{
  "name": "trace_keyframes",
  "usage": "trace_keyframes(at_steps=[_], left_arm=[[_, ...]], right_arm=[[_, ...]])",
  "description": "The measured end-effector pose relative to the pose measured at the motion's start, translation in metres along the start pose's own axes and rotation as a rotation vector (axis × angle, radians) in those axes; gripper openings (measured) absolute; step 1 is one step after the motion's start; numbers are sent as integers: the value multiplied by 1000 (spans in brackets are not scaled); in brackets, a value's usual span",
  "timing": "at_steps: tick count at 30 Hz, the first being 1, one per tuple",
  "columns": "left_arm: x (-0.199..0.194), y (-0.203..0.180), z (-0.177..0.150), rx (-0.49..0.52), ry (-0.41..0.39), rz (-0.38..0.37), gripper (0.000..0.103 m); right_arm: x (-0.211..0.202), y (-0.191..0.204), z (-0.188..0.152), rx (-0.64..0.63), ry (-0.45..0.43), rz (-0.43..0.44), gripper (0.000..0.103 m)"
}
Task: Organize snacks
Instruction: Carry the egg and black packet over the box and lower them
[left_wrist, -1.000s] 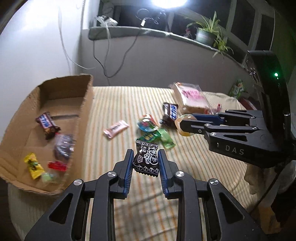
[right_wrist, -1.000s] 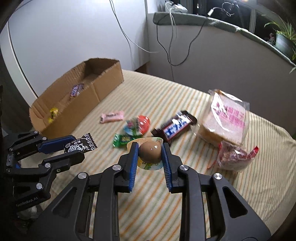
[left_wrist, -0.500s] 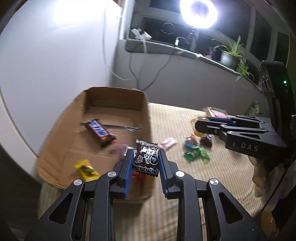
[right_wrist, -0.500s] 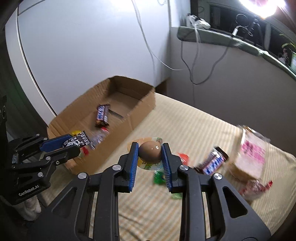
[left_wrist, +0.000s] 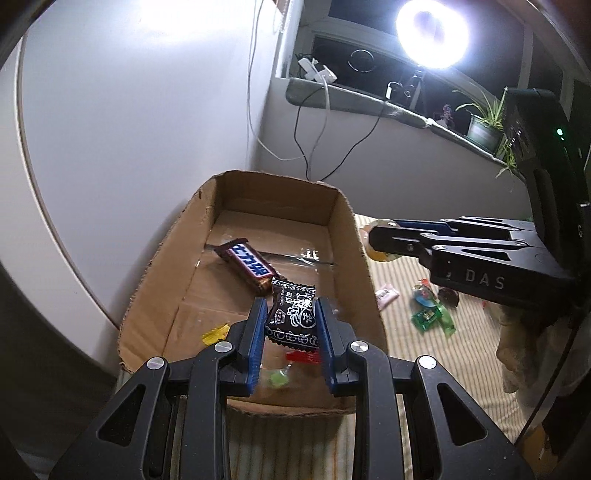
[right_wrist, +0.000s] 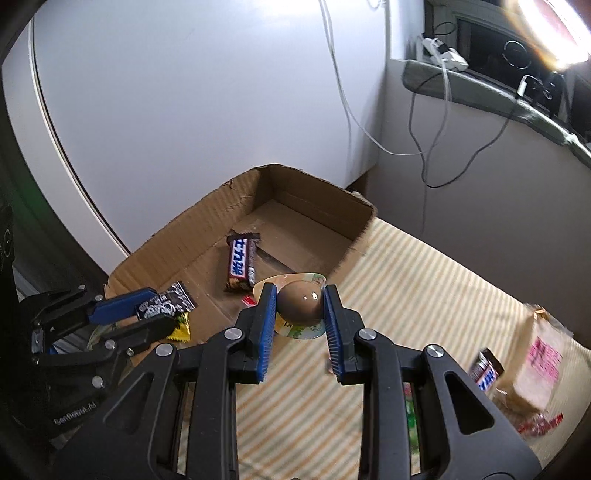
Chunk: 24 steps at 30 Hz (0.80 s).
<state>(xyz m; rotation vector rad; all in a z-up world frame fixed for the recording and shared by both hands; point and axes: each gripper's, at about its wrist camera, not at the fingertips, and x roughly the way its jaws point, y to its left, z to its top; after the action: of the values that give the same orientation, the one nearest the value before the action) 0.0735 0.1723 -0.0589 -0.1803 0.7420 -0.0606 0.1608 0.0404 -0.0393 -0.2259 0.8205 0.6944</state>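
Black-white packet (left_wrist: 291, 319); brown egg (right_wrist: 300, 304); striped, seemingly yellow-cream cloth (right_wrist: 424, 288).

Black snack packet (left_wrist: 291, 317): held up over the cardboard box (left_wrist: 354, 258).
Brown egg pack (right_wrist: 300, 305): held up by the box's edge.
Chocolate bar (left_wrist: 248, 264): lying flat inside the box.

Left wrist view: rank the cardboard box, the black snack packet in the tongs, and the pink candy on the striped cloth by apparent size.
1. cardboard box
2. black snack packet, enlarged by nearness
3. pink candy

Both wrist views above cardboard box (left_wrist: 354, 236)
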Motion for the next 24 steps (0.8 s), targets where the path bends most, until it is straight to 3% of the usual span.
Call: trace_keyframes(at_steps=[24], left_arm=[[18,16,5,-27,27,12,25]], right_arm=[[53,18,14,-53,63,43,26]])
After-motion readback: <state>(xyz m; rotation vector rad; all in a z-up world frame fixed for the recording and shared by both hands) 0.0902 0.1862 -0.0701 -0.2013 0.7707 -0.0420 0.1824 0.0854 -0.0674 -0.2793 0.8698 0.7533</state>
